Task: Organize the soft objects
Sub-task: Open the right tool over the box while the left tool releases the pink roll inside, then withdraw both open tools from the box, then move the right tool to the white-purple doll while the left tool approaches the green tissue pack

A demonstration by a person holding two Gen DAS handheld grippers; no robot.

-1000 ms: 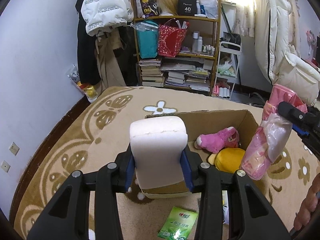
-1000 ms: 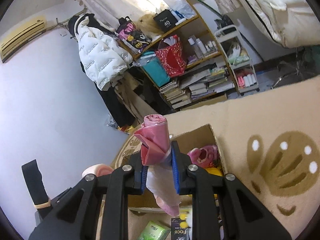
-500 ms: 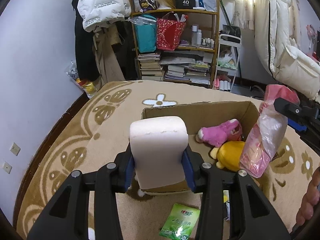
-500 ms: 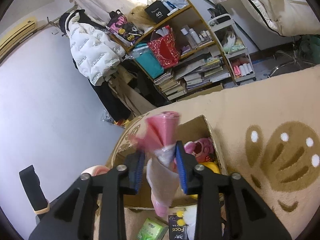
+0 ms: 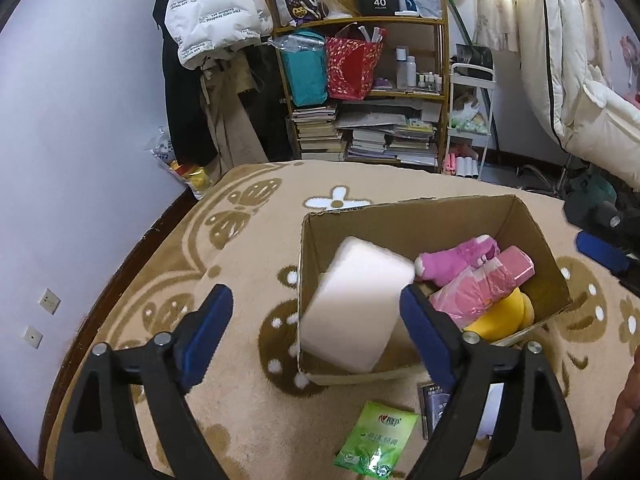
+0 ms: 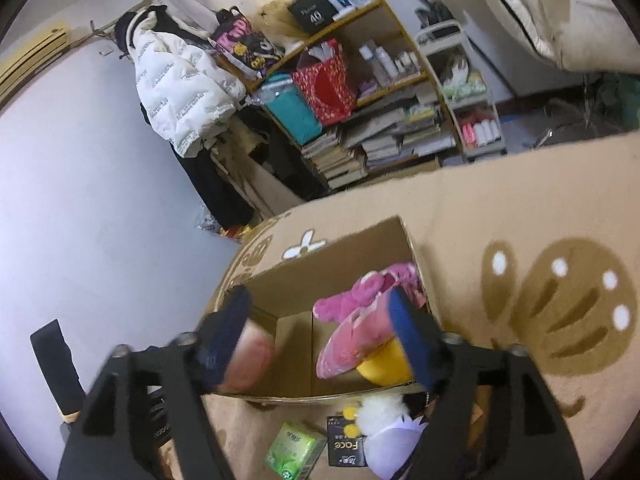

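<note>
Lying tilted against the left wall of the cardboard box (image 5: 424, 216), a white foam block (image 5: 356, 304) is seen in the left wrist view, blurred, with its lower end just inside the near rim. The left gripper (image 5: 316, 320) is held above the near-left corner of the box, its jaws opening and already spread wide; the block is framed between the blue pads (image 5: 208, 320) but is not pressed by them, so nothing is gripped. Further right inside the box, a pink plush toy (image 5: 456, 260) is laid by the far side, a pink plastic-wrapped bundle (image 5: 484, 284) is rested across it, and a yellow plush (image 5: 500, 316) is tucked under the bundle at the near-right corner. On the patterned carpet (image 5: 240, 248) before the box, a green tissue packet (image 5: 376, 440) is left flat. In the right wrist view, the right gripper (image 6: 320, 336) is pointed down into the same box, its jaws likewise opening and wide apart; the bundle is seen just inside the right pad, yet whether it is touched cannot be told, and no grip is shown. At the far right of the left view, the right gripper's blue pad is seen beyond the box's right wall.
</note>
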